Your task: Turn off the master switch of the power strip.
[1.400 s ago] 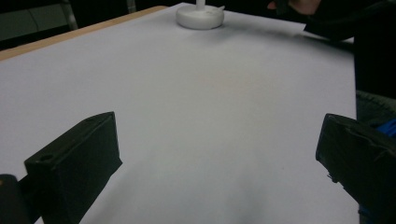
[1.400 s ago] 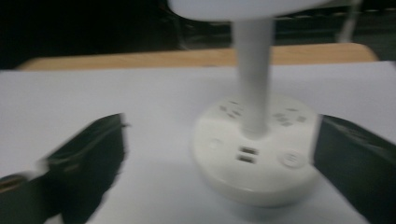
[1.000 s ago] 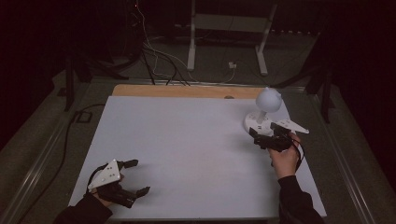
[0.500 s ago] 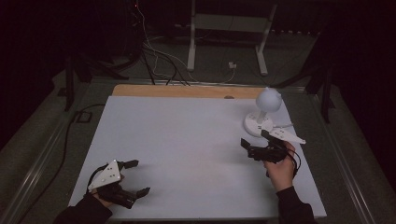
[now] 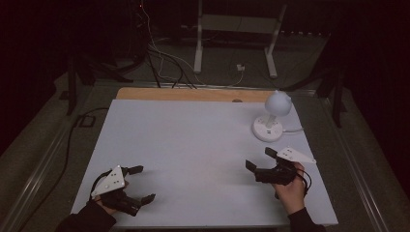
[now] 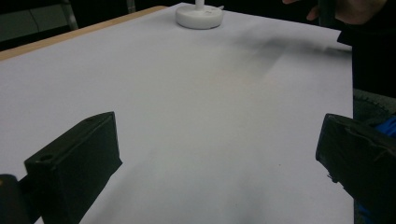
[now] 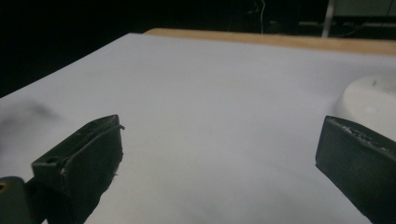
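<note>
Resting low in the right of the high view, the right claw (image 5: 259,160) stands spread and empty, jaws aimed past the white lamp (image 5: 270,120) just above it (likely lining up), while the left claw (image 5: 140,183) waits spread at lower left of the tabletop (image 5: 193,145).

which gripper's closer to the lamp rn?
Right. The right gripper sits just in front of the lamp, jaws open. The left gripper is at the table's opposite near corner, also open.
</note>
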A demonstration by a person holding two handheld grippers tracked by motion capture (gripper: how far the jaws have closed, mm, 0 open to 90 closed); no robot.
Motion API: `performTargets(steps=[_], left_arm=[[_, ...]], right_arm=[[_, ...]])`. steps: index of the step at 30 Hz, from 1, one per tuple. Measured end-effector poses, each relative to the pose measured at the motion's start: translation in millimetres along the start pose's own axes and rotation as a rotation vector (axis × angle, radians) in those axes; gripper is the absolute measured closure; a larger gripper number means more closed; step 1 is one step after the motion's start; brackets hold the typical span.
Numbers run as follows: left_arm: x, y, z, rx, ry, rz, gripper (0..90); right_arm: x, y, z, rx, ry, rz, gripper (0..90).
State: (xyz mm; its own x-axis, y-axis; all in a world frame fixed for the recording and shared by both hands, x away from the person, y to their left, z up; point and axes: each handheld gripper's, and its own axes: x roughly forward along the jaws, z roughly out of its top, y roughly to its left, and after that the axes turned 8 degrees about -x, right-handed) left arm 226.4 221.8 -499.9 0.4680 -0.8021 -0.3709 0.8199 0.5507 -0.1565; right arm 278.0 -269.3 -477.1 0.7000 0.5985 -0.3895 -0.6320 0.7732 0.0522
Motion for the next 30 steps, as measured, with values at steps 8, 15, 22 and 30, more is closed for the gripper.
performTargets(steps=[8,15,22,30], left_arm=[[0.0,0.3,0.0,-0.002,-0.002,0.000,0.3],[0.1,0.2,-0.2,-0.003,0.000,0.000,0.3],[0.1,-0.1,-0.1,0.001,0.002,0.000,0.3],[0.4,-0.4,0.0,0.002,0.003,-0.001,0.3]], right_arm=[[-6.3,4.8,-16.9,-0.013,0.034,0.024,0.7],[-7.4,13.5,-28.7,-0.065,0.102,0.060,0.7],[-8.8,20.4,-39.7,-0.101,0.147,0.090,0.7],[-5.7,24.0,-49.3,-0.180,0.219,0.086,0.7]])
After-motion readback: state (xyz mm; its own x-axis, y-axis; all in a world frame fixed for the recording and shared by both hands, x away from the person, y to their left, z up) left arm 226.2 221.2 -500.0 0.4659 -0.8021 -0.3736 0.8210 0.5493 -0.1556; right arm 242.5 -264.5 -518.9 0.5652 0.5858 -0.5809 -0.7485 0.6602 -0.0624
